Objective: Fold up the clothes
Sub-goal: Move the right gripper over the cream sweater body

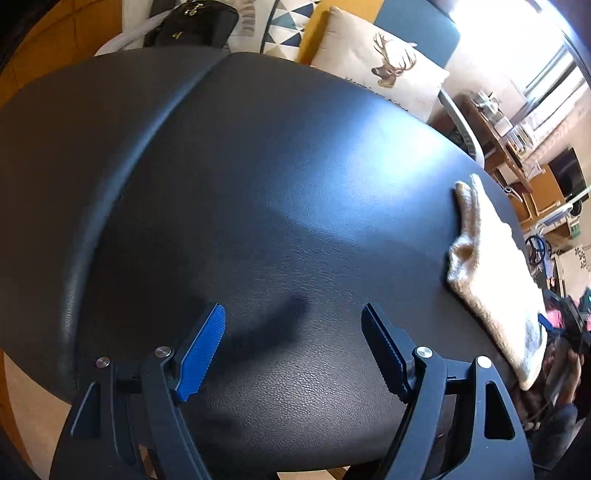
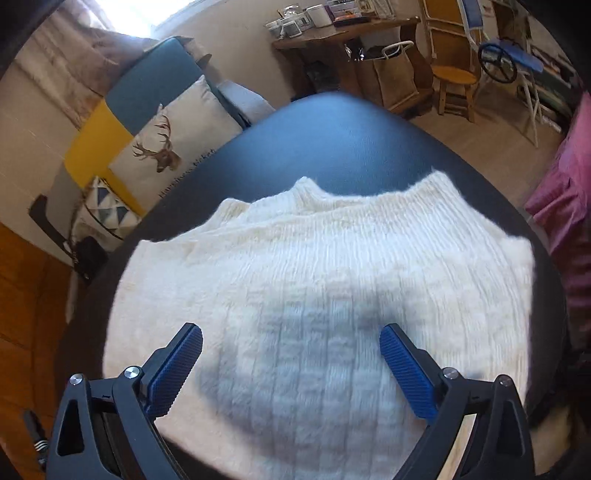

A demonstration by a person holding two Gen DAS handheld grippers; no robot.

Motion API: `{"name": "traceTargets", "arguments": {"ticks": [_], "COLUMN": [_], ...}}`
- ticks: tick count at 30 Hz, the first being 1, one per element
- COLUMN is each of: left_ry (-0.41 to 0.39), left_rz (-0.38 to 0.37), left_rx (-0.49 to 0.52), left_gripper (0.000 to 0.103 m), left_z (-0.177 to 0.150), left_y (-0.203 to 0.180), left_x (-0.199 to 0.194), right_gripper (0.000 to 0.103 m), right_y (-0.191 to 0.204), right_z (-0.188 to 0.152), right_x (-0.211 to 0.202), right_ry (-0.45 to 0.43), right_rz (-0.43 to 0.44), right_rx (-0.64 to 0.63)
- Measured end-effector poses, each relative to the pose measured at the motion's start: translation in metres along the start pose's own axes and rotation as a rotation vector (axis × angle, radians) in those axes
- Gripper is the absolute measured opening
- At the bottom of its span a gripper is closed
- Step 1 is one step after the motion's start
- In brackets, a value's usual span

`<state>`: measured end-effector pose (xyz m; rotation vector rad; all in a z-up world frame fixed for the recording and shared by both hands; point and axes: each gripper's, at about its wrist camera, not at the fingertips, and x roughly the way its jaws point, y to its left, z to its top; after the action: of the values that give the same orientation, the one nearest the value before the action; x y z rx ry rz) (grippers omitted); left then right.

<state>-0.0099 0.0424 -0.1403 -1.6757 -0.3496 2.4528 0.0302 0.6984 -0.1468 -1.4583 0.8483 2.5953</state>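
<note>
A cream knitted sweater (image 2: 314, 288) lies spread flat on the black padded surface (image 2: 343, 140), directly beneath and ahead of the right gripper (image 2: 291, 343). That gripper hangs over the knit with its blue-padded fingers (image 2: 177, 365) spread wide, nothing between them; whether the tips touch the wool I cannot tell. The garment's ribbing runs straight away from the tool, and its far edge, with a small raised notch, faces the bare end of the surface; its long axis looks to lie across the gripper's line, left to right.

The left gripper (image 1: 293, 317) is over bare black leather (image 1: 258, 184), its fingers (image 1: 201, 354) also wide apart and empty. From there the sweater (image 1: 495, 288) shows only as a fuzzy strip far off to its right, along the edge of the surface, well apart from the fingers.

Beyond the surface, ahead and left of the right gripper, a stag cushion (image 2: 173, 147) leans on a sofa. On the wooden shelf (image 2: 343, 35) further back stand some jars and tubs; their contents are too small to tell.
</note>
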Motion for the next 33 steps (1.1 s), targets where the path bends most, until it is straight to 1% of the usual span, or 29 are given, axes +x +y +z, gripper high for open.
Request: {"name": "traceTargets", "arguments": {"ticks": [2, 3, 6, 8, 9, 11, 13, 14, 16, 18, 19, 20, 22, 23, 24, 26, 28, 30, 31, 33], "left_ry": [-0.007, -0.013, -0.024, -0.038, -0.062, -0.095, -0.110, -0.109, -0.085, -0.046, -0.032, -0.021, -0.028, -0.031, -0.038, -0.056, -0.086, -0.107, -0.108, -0.108], "left_rz": [0.012, 0.014, -0.020, -0.022, -0.011, -0.008, -0.006, -0.008, -0.053, -0.122, -0.145, -0.164, -0.162, -0.160, -0.149, -0.137, -0.123, -0.094, -0.076, -0.052], "left_rx": [0.000, -0.002, -0.031, -0.035, -0.035, -0.019, 0.008, 0.015, -0.009, -0.074, -0.097, -0.113, -0.118, -0.119, -0.107, -0.091, -0.072, -0.040, -0.020, 0.011], "left_gripper": [0.079, 0.079, 0.079, 0.079, 0.079, 0.079, 0.079, 0.079, 0.079, 0.079, 0.079, 0.079, 0.079, 0.079, 0.079, 0.079, 0.079, 0.079, 0.079, 0.079], "left_z": [0.002, 0.003, 0.005, 0.008, 0.008, 0.009, 0.010, 0.010, 0.012, 0.015, 0.016, 0.017, 0.017, 0.017, 0.018, 0.018, 0.018, 0.018, 0.019, 0.018], "left_y": [0.003, 0.004, 0.011, 0.016, 0.016, 0.017, 0.018, 0.019, 0.019, 0.024, 0.026, 0.027, 0.026, 0.025, 0.022, 0.017, 0.012, 0.007, 0.003, -0.001], "left_x": [-0.003, -0.004, -0.009, -0.013, -0.015, -0.019, -0.021, -0.021, -0.018, -0.012, -0.010, -0.008, -0.009, -0.010, -0.012, -0.017, -0.022, -0.026, -0.025, -0.024], "right_gripper": [0.103, 0.103, 0.103, 0.102, 0.101, 0.095, 0.094, 0.095, 0.095, 0.095, 0.095, 0.094, 0.095, 0.101, 0.103, 0.103, 0.103, 0.103, 0.101, 0.083], "right_y": [0.010, 0.014, 0.029, 0.039, 0.043, 0.053, 0.063, 0.063, 0.058, 0.053, 0.048, 0.039, 0.024, 0.017, 0.010, -0.002, -0.004, -0.004, -0.005, -0.005], "right_z": [-0.003, -0.005, -0.010, -0.014, -0.015, -0.019, -0.022, -0.022, -0.020, -0.018, -0.015, -0.014, -0.014, -0.013, -0.012, -0.009, -0.005, -0.001, 0.001, 0.003], "right_x": [0.001, 0.001, 0.002, 0.002, 0.002, 0.003, 0.003, 0.005, 0.008, 0.012, 0.017, 0.023, 0.040, 0.050, 0.057, 0.059, 0.061, 0.064, 0.064, 0.060], "right_ry": [0.006, 0.009, 0.017, 0.023, 0.026, 0.031, 0.037, 0.035, 0.023, 0.010, 0.023, 0.053, 0.109, 0.130, 0.134, 0.113, 0.135, 0.170, 0.177, 0.167], "right_rz": [0.031, 0.046, 0.092, 0.122, 0.138, 0.168, 0.199, 0.130, -0.124, -0.379, -0.457, -0.476, -0.456, -0.442, -0.427, -0.392, -0.394, -0.406, -0.407, -0.404], "right_rx": [-0.031, -0.046, -0.092, -0.122, -0.138, -0.168, -0.199, -0.227, -0.300, -0.369, -0.388, -0.387, -0.358, -0.341, -0.314, -0.276, -0.291, -0.311, -0.310, -0.309]}}
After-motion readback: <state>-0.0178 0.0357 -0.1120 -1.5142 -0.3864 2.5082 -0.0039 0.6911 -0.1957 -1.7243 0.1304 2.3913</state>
